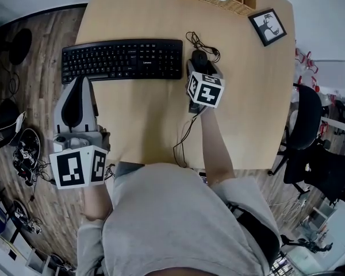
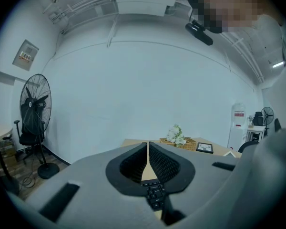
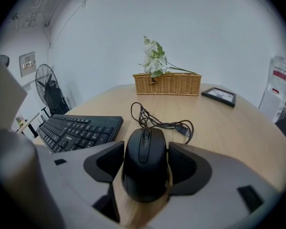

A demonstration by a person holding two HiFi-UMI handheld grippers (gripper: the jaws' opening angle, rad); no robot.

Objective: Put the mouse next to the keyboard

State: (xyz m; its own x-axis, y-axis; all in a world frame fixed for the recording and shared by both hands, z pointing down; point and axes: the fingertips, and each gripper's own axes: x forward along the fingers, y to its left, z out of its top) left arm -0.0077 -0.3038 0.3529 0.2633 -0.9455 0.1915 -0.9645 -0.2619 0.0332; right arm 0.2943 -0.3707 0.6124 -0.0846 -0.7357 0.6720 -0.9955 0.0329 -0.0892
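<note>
Head view: two grippers work over one table (image 1: 247, 96). The left gripper (image 1: 79, 88) hovers on the near side of the single keyboard (image 1: 122, 59), at its left end, jaws nearly together and empty. Just right of the keyboard, the right gripper (image 3: 145, 163) clamps the one mouse (image 3: 144, 151).

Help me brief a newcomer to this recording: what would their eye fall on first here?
Probably the black mouse gripped between the jaws of the right gripper, just right of the keyboard on the wooden table, its cable coiled beyond it. Next, the left gripper, jaws together and empty, by the table's left edge. A wicker basket of white flowers sits at the far edge.
</note>
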